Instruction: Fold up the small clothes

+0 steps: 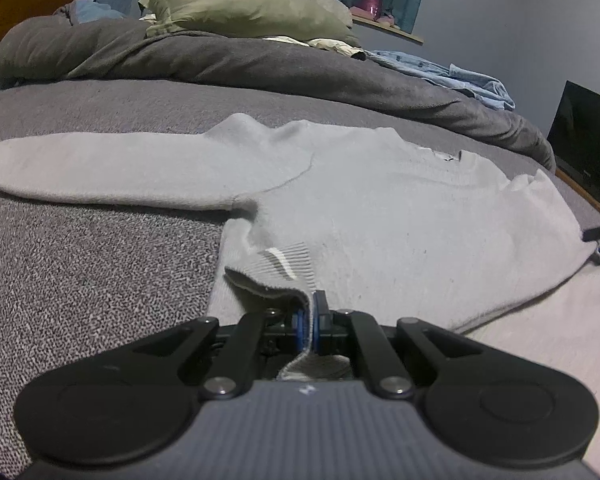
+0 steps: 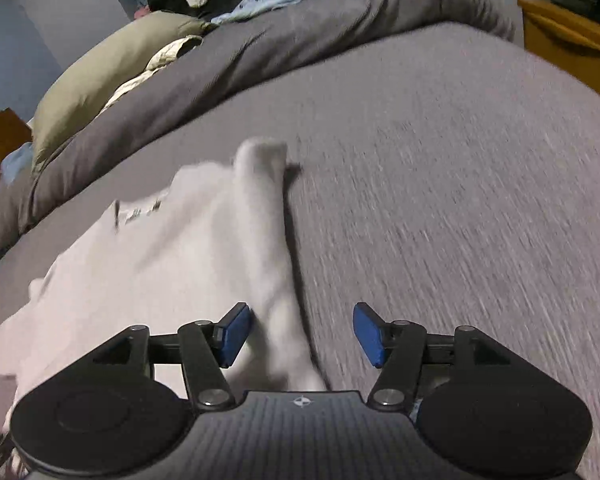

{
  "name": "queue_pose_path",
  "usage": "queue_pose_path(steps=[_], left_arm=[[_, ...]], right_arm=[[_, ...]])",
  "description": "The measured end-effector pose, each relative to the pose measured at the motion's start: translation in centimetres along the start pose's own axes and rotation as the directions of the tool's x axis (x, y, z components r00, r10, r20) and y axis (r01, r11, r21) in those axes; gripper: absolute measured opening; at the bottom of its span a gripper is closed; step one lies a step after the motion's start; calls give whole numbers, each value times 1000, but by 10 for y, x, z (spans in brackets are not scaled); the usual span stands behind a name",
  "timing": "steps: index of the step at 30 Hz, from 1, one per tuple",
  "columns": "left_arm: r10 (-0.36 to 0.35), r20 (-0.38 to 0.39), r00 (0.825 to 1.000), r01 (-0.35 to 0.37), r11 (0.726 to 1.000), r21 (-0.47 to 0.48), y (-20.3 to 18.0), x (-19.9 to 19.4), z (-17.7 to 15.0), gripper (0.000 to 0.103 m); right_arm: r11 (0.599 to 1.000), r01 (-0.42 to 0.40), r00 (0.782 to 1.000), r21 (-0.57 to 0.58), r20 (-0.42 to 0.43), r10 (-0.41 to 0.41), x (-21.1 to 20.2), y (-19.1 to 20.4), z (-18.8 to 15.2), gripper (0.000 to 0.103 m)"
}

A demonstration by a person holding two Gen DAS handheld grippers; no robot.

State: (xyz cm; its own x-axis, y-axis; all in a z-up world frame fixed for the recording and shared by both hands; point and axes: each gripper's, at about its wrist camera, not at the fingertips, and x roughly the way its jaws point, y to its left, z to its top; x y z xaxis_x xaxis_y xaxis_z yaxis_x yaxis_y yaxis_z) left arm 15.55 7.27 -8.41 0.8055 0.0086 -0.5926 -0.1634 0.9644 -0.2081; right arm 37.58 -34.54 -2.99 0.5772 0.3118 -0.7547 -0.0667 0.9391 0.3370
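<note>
A pale grey-white sweater (image 1: 380, 208) lies spread on the grey bed cover (image 1: 80, 280), one sleeve stretched out to the left. My left gripper (image 1: 311, 320) is shut on the sweater's ribbed hem, which bunches up between the blue pads. In the right wrist view the sweater (image 2: 160, 260) lies to the left, with a folded sleeve (image 2: 268, 240) running toward my right gripper (image 2: 302, 334). That gripper is open, its blue pads either side of the sleeve's near end. The right view is blurred by motion.
A rumpled dark grey blanket (image 1: 260, 64) and an olive pillow (image 1: 240, 8) lie at the far side of the bed. A light blue shirt (image 1: 452, 76) lies on the blanket. A dark screen (image 1: 588, 136) stands at right, wooden furniture (image 2: 568, 36) beyond the bed.
</note>
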Motion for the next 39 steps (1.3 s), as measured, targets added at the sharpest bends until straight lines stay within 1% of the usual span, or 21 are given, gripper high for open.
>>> queue_pose_path(steps=[5,6,8,9,11,13,15,16,17,18,19,20,21,23,25,28,30,35,37,38,39], left_arm=[[13,-6,1000,-13,1000,28,-4,2,1,0],[15,-8,1000,-14,999,32,-5,1,2,0],[16,-11,1000,-16,999,27,-4,0,4,0],[15,-14,1000,-15,1000,13,-4,-2,5,0],[3,-16,1000,-4,1000,-12,-4,-6,8,0],[-22,-20,1000,22,1000,-7,-7,-9,9,0],[-29,-20,999,30,999,19,-10,-10,9,0],[-30,-22,999,30,999,26,-11,-9,8,0],[-34,-26,999,35,999,22,-10,-8,8,0],[-38,-29,999,38,999,14,-7,-7,8,0],[-42,-31,999,42,999,8,-5,-6,7,0],[-47,-30,998,47,999,6,-4,-4,6,0],[-49,-26,998,49,999,9,-3,-4,5,0],[-48,-14,999,49,999,15,-3,-3,3,0],[-45,0,999,45,999,19,-3,-3,1,0],[-42,7,999,41,999,23,-4,-1,1,2],[-43,8,999,43,999,19,-3,1,0,3],[-67,13,998,67,998,-1,3,7,-1,4],[-71,13,997,71,997,-3,4,8,-1,4],[-72,13,997,72,997,-3,4,8,-1,4],[-73,12,997,73,997,-4,4,8,0,4]], right_arm=[[995,-30,1000,95,-1,31,-17,-13,-20,54],[992,-35,999,120,9,34,-15,-11,-19,41],[993,-42,999,108,2,42,-11,5,-23,25],[999,12,1000,41,6,-13,-10,18,-25,18],[991,96,995,-92,39,-93,-14,40,-29,16],[987,144,987,-69,87,-138,-28,37,-32,14],[976,214,972,-49,114,-207,-38,31,-37,0],[957,288,952,-31,112,-283,-40,27,-39,0],[953,302,950,15,78,-303,-40,15,-41,0],[960,277,958,45,57,-280,-41,6,-43,3],[965,255,963,53,77,-259,-45,1,-44,9],[969,240,962,52,120,-245,-51,1,-43,31],[975,216,964,53,147,-222,-54,2,-40,49],[989,141,971,48,186,-148,-57,7,-32,51],[994,102,972,24,208,-105,-50,20,-19,51],[998,64,972,1,228,-63,-30,43,4,63],[999,46,971,-4,235,-44,-15,50,19,72],[998,64,977,-18,206,-59,41,62,51,74],[997,75,981,-14,182,-71,53,56,49,63],[997,69,982,-18,178,-64,55,54,46,29],[999,23,984,-37,175,-16,55,52,42,9]])
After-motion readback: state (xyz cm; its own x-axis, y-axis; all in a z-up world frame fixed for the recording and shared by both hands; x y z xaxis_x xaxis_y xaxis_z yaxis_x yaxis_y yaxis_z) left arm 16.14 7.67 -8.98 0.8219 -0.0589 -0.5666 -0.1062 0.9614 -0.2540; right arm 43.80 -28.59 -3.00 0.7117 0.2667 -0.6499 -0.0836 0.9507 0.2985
